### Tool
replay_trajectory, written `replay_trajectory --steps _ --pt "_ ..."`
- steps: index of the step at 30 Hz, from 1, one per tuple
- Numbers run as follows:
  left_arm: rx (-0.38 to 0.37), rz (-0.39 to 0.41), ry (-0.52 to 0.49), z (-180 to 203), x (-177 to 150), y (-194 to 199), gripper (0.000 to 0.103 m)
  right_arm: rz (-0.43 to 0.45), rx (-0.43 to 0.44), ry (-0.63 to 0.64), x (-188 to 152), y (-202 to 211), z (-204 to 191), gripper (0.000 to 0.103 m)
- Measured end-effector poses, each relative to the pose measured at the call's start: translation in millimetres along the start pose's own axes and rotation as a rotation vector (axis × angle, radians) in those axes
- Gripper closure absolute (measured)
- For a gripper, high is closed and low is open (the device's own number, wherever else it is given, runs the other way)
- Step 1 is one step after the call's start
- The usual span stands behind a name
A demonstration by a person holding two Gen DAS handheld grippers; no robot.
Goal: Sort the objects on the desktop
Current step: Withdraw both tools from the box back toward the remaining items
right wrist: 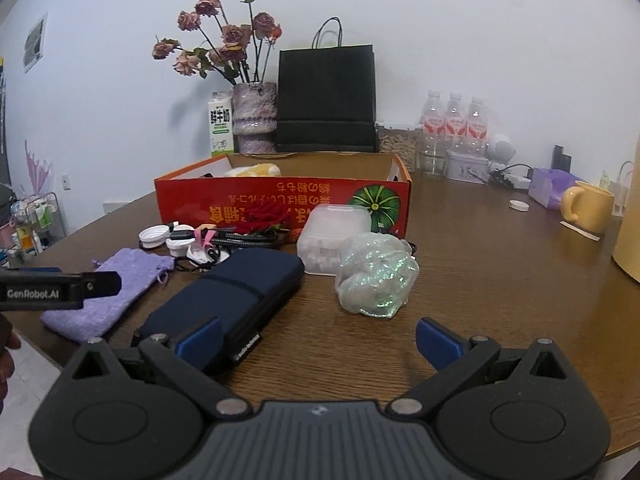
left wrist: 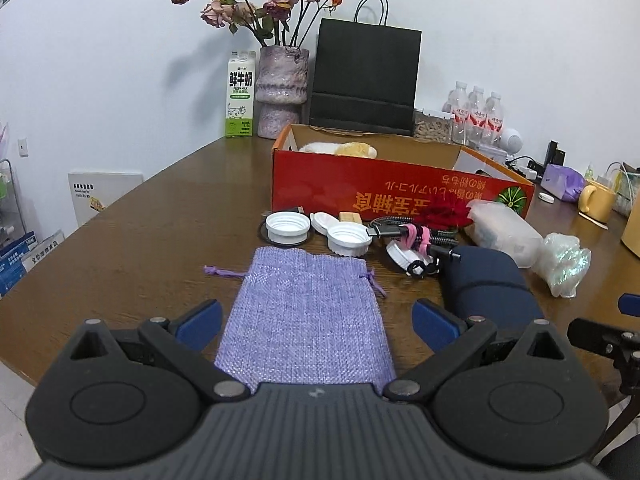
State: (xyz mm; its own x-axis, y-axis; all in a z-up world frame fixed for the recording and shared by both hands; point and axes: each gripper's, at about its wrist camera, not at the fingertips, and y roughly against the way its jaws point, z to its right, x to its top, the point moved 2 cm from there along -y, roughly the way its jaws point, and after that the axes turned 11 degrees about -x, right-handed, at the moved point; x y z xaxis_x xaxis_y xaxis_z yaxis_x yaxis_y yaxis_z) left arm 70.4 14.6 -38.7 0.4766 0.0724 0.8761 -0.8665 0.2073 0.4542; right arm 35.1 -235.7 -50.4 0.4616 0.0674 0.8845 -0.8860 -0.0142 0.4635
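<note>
A lilac drawstring pouch (left wrist: 306,318) lies flat on the brown table, and my left gripper (left wrist: 316,326) stands open with its blue fingers on either side of it. A navy zip case (left wrist: 488,284) lies to its right. White jar lids (left wrist: 288,226), a cable bundle with pink ties (left wrist: 416,236), a red flower (left wrist: 446,212), a frosted plastic box (left wrist: 504,230) and an iridescent wrap ball (left wrist: 566,260) sit before the red cardboard box (left wrist: 400,190). My right gripper (right wrist: 318,342) is open over bare table, its left finger over the navy case (right wrist: 236,300), the wrap ball (right wrist: 376,276) just ahead.
Behind the red box (right wrist: 280,200) stand a milk carton (right wrist: 221,128), a vase of dried roses (right wrist: 255,118), a black paper bag (right wrist: 326,100) and water bottles (right wrist: 454,124). A yellow mug (right wrist: 588,206) and purple tissue pack (right wrist: 550,188) sit at the right. The table's front edge is close.
</note>
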Motion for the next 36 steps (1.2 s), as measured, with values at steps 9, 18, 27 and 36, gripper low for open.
replay_trajectory --steps 9,18,27,36 --pt "0.041 -0.042 -0.027 -1 0 -9 0.0 -0.004 0.01 -0.004 5 0 -5 0.0" --pt "0.059 -0.103 -0.054 -7 6 -27 0.0 -0.025 0.049 0.069 20 -11 -40 0.0" --pt "0.039 -0.124 -0.033 -17 9 -32 0.0 -0.078 0.067 0.052 29 -34 -61 0.0" --pt "0.024 -0.126 -0.043 -13 14 -34 0.0 -0.113 0.053 0.07 31 -47 -69 0.0"
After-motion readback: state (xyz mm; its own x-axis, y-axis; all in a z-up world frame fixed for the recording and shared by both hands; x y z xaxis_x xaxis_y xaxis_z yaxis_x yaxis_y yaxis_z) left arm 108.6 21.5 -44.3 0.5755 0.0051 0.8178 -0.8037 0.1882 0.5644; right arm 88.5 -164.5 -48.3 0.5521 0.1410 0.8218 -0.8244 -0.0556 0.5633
